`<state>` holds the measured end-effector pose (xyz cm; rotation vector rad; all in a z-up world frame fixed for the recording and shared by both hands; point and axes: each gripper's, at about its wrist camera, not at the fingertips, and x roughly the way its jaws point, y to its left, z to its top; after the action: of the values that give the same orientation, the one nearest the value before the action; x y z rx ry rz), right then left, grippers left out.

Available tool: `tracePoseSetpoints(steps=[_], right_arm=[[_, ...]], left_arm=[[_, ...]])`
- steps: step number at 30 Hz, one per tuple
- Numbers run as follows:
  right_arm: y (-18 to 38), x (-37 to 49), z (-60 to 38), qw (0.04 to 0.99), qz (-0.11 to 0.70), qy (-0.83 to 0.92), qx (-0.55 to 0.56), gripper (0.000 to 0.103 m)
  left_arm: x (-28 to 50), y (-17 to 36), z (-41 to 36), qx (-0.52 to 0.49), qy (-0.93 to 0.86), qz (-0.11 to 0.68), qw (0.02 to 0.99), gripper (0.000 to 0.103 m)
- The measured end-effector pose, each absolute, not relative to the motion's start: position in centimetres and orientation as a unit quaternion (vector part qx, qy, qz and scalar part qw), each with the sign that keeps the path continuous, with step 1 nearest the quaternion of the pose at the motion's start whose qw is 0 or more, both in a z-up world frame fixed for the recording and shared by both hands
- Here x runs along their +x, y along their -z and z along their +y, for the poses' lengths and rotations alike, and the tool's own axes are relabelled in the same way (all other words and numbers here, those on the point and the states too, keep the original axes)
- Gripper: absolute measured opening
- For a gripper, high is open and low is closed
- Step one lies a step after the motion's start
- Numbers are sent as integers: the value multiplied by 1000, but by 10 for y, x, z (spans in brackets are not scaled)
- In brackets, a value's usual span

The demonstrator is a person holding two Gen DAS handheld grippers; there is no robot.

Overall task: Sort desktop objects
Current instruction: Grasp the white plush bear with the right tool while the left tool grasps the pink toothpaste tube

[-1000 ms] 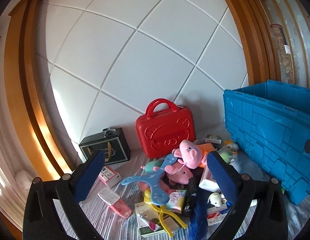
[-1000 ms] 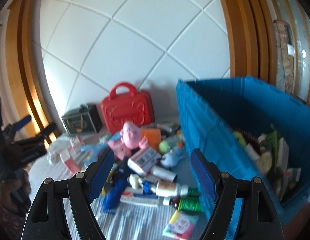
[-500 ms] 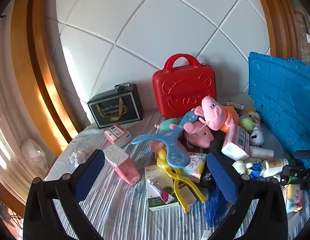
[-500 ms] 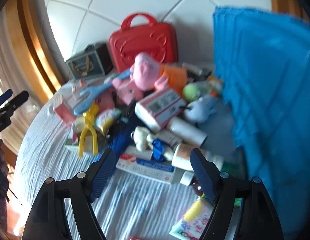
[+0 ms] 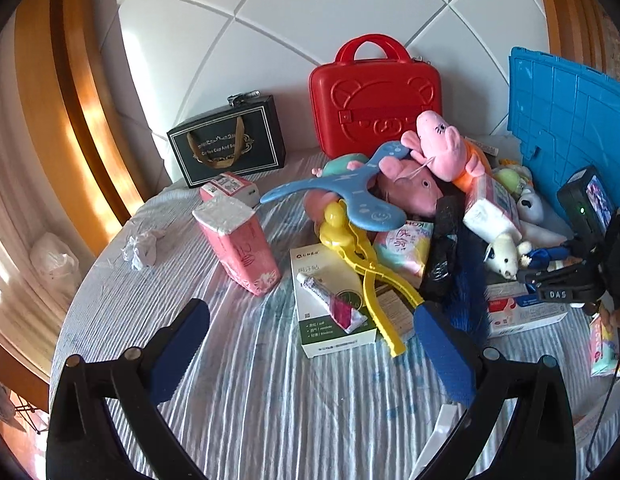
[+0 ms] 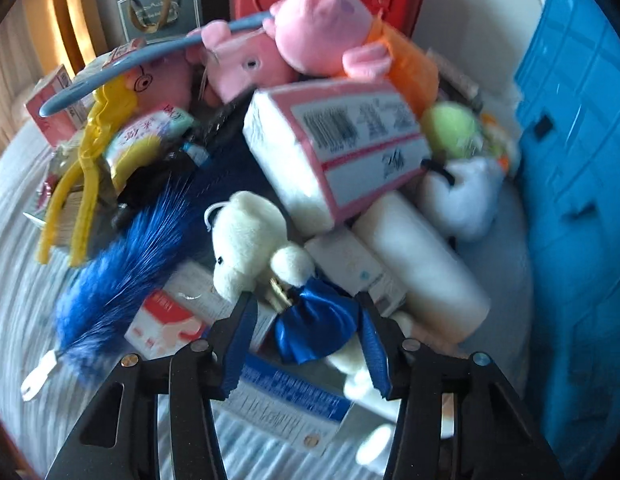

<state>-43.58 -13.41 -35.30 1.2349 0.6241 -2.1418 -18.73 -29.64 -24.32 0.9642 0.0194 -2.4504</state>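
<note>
Nearby, blue duster (image 6: 122, 276); tissue pack (image 6: 333, 140)

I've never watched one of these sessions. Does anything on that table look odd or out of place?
Mostly it is one jumbled heap: plush pigs, boxes and a yellow clamp lie piled on each other beside the blue crate. A crumpled tissue sits alone at the left, looking like litter.

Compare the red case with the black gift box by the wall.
The red case is glossy moulded plastic with a rigid arched handle and an embossed bear face; the black gift box is matte, gold-trimmed, with printed lettering and a ribbon handle. The case stands taller. Both stand upright at the white wall, behind the clutter.
</note>
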Motion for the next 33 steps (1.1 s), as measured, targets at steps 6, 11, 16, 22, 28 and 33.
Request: tracePoseSetpoints(steps=[6,11,16,22,28,33], right_arm=[[359,-439,-144,272,264,809,449,49],[358,-441,-143,265,251,812,455,49],[358,-440,-140,262,247,813,458,49],[358,-444,-143,264,239,811,465,49],[359,-443,-150,262,256,810,458,39],[359,-433,-154,276,258,799,468,25]], left_arm=[[-206,281,-323,403,886,17,229,103],[-236,298,-345,405,884,28,231,103],[-265,318,-369,413,881,57,224,103],[-269,344,-387,423,880,105,188,71],[-257,340,-378,426,887,96,148,40],[-248,335,-363,436,889,89,106,18]])
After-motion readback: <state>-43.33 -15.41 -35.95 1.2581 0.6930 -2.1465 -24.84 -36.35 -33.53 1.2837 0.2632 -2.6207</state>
